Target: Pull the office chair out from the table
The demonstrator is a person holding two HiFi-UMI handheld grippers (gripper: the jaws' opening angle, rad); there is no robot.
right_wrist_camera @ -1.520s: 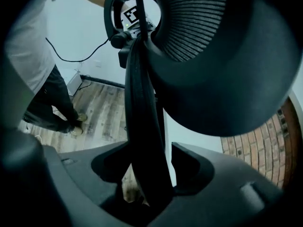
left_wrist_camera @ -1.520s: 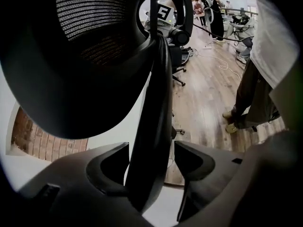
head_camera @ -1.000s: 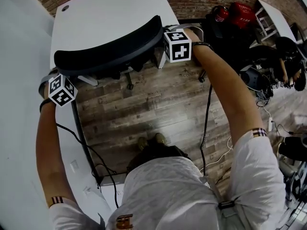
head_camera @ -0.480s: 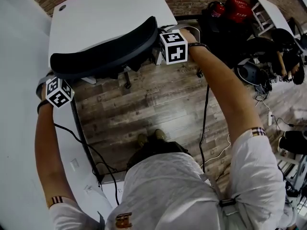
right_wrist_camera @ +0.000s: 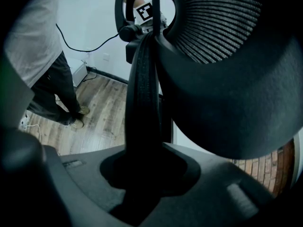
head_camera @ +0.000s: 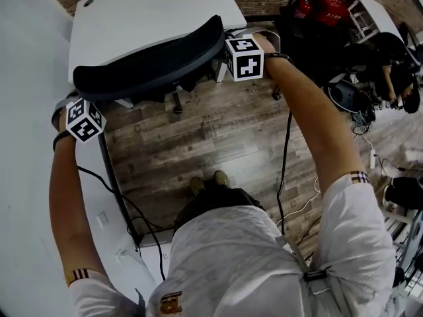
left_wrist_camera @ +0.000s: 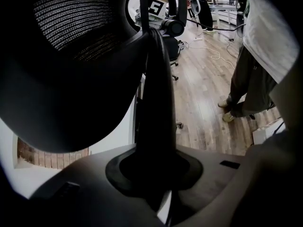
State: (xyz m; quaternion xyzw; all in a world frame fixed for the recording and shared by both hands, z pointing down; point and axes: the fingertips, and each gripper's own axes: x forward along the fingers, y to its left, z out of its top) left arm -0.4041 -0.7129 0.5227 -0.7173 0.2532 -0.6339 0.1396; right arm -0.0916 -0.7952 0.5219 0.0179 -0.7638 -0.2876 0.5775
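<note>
In the head view the black office chair (head_camera: 152, 61) shows its curved backrest from above, against the edge of the white table (head_camera: 145, 12). My left gripper (head_camera: 74, 104) sits at the backrest's left end and my right gripper (head_camera: 228, 45) at its right end. The left gripper view has a black upright edge of the backrest frame (left_wrist_camera: 156, 103) running down into the left gripper (left_wrist_camera: 154, 174), whose jaws press on it. The right gripper (right_wrist_camera: 142, 174) clamps the opposite frame edge (right_wrist_camera: 144, 93) the same way. The mesh back (right_wrist_camera: 222, 56) bulges beside it.
Wooden floor (head_camera: 211, 137) lies between the chair and my shoes (head_camera: 211, 180). A black table leg frame (head_camera: 109, 170) and cables (head_camera: 285, 150) run along it. Bags and dark gear (head_camera: 317, 18) crowd the right side. A white wall (head_camera: 26, 111) closes the left.
The chair back, with both grippers still clamped on it, has come a little away from the table toward my feet. The grips look the same.
</note>
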